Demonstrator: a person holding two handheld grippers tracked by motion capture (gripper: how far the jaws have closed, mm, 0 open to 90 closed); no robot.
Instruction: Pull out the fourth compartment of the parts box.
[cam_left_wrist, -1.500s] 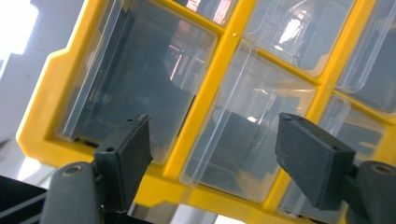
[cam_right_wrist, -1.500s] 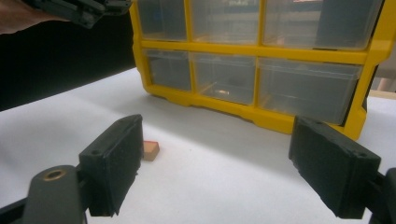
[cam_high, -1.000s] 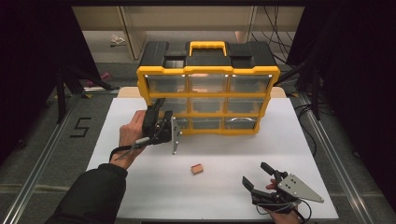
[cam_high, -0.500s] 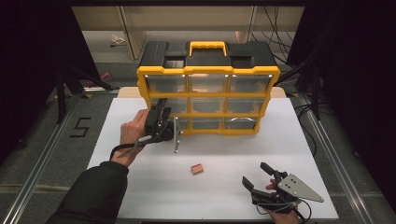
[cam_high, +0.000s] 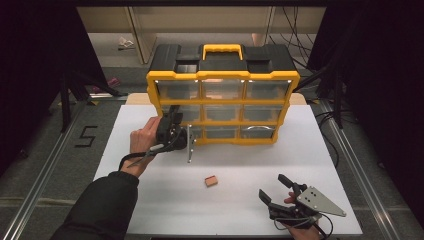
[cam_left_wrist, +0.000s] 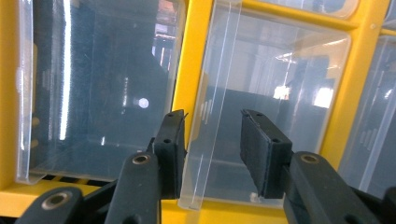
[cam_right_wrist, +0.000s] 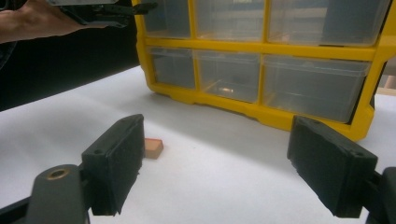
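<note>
A yellow and black organizer (cam_high: 222, 75) with clear drawers stands at the back of the white table (cam_high: 150, 200). My left gripper (cam_high: 181, 125) is turned on its side against the organizer's left column of drawers. In the left gripper view its jaws (cam_left_wrist: 212, 121) straddle the jutting front lip of a clear drawer (cam_left_wrist: 261, 70). They have just been closing, and a gap still shows at the right pad (cam_left_wrist: 254, 149). A small brown block (cam_high: 211, 180) lies on the table. My right gripper (cam_high: 272, 185) rests open near the front edge, and the block (cam_right_wrist: 153, 147) sits ahead of its left jaw.
The table's front edge is close under the right hand. Metal rails run along both sides of the table, and cables hang behind the organizer at the right. The person's dark sleeve (cam_high: 100, 205) crosses the table's left front corner.
The left gripper has edged in toward the organizer's drawer front and its jaws stand narrower. The right gripper and the block have not moved.
</note>
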